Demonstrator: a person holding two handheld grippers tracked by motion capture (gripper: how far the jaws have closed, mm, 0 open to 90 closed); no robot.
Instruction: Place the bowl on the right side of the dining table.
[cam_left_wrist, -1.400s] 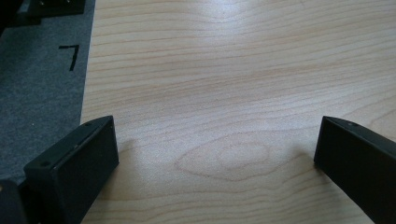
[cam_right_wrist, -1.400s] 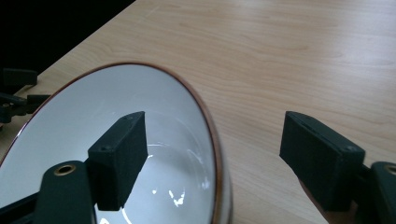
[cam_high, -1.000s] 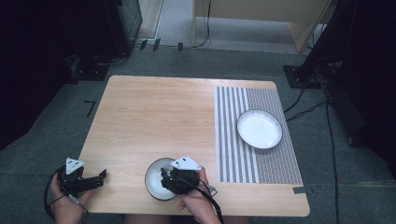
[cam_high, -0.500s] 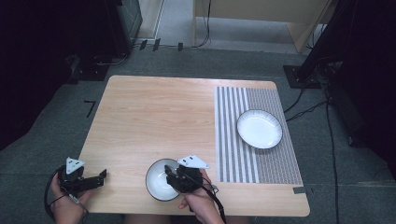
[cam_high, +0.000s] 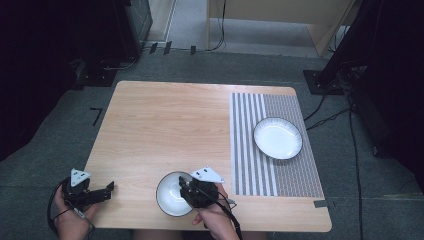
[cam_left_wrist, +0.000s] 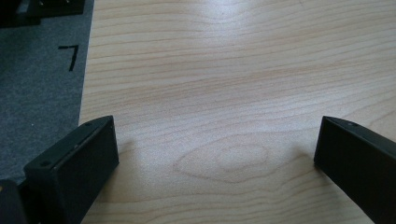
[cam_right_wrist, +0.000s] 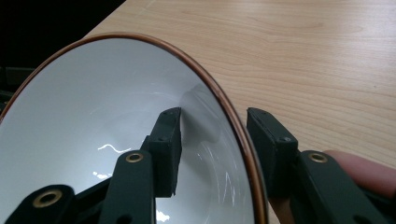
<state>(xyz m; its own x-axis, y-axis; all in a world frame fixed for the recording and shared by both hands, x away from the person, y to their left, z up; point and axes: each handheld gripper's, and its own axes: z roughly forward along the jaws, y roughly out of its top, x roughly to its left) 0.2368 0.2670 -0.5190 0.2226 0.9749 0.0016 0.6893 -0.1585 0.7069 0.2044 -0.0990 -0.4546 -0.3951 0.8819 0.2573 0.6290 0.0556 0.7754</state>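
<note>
Bowl (cam_high: 172, 195) at table (cam_high: 165, 125) edge, straddled by right gripper (cam_right_wrist: 212, 135)

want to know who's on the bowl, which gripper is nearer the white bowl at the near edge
Right. The right gripper straddles the white bowl's rim, one jaw inside and one outside, and has just been closing on it. The left gripper sits apart over bare table, off to the bowl's left.

bowl (cam_right_wrist: 93, 116): white inside, brown rim
plate (cam_high: 278, 138): white, dark rim
mat (cam_high: 250, 170): grey-white stripes
table (cam_high: 165, 125): light wood
</note>
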